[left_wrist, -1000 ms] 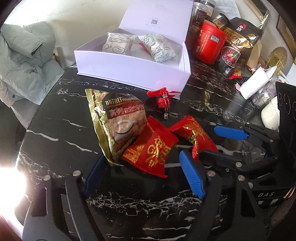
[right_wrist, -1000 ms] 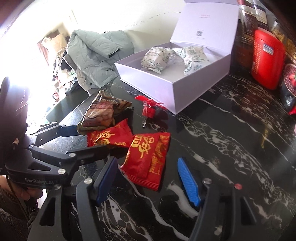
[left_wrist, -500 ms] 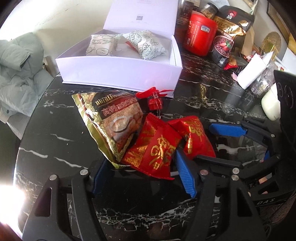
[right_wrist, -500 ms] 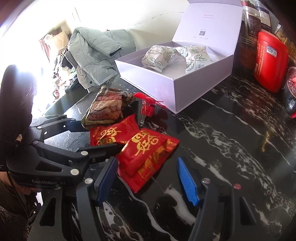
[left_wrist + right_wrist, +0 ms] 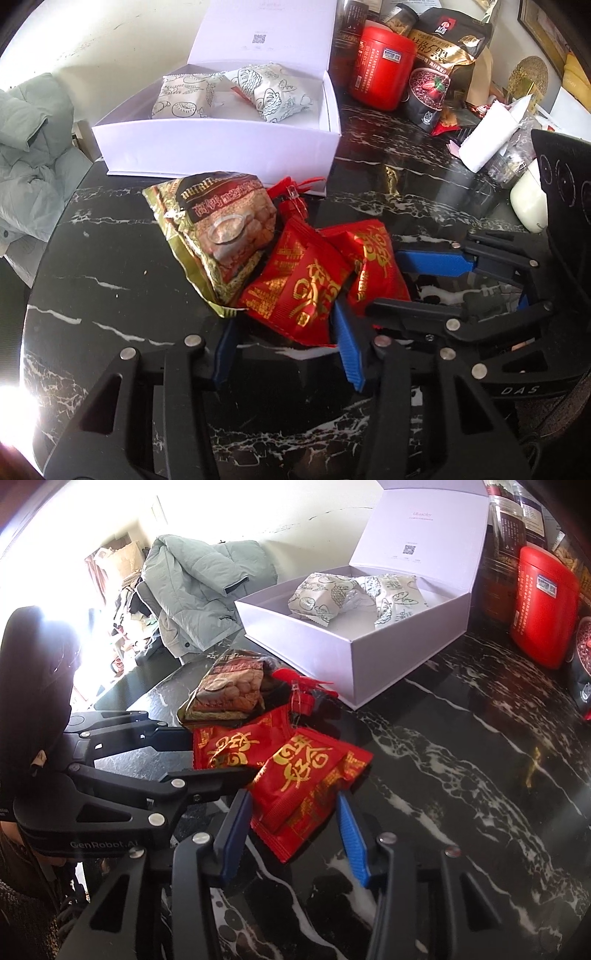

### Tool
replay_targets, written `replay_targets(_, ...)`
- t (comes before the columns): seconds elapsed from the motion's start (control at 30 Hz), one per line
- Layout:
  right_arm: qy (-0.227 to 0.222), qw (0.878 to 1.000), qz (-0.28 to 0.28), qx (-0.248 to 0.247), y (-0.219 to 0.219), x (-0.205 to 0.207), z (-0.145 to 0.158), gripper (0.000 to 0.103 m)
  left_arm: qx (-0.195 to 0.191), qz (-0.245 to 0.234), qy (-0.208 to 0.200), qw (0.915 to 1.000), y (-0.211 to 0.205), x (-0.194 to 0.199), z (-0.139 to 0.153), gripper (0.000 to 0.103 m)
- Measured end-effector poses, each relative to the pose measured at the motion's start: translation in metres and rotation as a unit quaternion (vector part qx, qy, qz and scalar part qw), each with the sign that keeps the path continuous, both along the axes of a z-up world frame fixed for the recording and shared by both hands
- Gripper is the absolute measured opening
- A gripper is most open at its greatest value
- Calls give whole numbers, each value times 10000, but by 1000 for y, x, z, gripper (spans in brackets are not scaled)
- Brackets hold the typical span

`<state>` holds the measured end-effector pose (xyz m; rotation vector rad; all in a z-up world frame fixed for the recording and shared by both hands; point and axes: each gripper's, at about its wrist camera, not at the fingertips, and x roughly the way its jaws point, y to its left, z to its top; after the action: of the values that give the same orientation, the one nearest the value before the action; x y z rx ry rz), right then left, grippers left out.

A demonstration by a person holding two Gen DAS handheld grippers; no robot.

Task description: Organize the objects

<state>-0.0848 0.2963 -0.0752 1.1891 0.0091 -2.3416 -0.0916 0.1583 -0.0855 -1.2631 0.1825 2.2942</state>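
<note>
Here, two glossy red foil snack packets with gold lettering (image 5: pixel 299 291) (image 5: pixel 295 775), each framed between spread jaws: left gripper (image 5: pixel 286 345), right gripper (image 5: pixel 291 836), neither closed yet. Beyond the fingertips, gold cereal sachet (image 5: pixel 218 236), then open white gift box (image 5: pixel 221 147), probably their destination. Beneath, black marble table (image 5: pixel 443 775); behind, grey padded jacket (image 5: pixel 199 587).
</note>
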Motion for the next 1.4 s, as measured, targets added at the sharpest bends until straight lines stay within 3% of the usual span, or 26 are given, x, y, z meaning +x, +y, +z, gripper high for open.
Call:
replay_targets(0.03, -5, 10000, 52, 11, -1, 1, 0, 46, 19, -5, -25, 10000, -1, 2, 0, 36)
replay_targets(0.07, -14, 9999, 127, 30, -3, 3, 0, 46, 32, -14, -66, 10000, -2, 5, 1, 35)
replay_targets(0.37, 56, 9978, 566, 333, -22, 31, 2, 46, 55, 64, -116, 9999, -18, 37, 2, 35)
replay_targets(0.57, 111, 9982, 417, 409, -26, 47, 8, 46, 262, 118, -212, 9994, -30, 55, 4, 35)
replay_targets(0.67, 166, 9991, 152, 350, -26, 48, 12, 54, 230, 326, -14, 9992, -39, 58, 10, 36)
replay_targets(0.73, 103, 9997, -64, 208, -24, 45, 14, 67, 213, 483, 103, 9986, -45, 56, 15, 44)
replay_targets(0.83, -105, 9988, -444, -178, -19, 36, 15, 74, 377, 633, 198, 9971, -55, 51, 22, 62)
replay_targets(0.93, -278, 9951, -905, -276, -16, 24, 13, 76, 469, 705, 281, 9960, -61, 42, 25, 64)
replay_targets(1.03, -409, 9920, -1189, -62, -16, 13, 6, 76, 366, 620, 253, 9971, -59, 35, 24, 65)
replay_targets(1.4, -517, 9929, -1070, -1, 5, 14, 1, 70, 518, 133, 307, 9981, -34, 22, 23, 65)
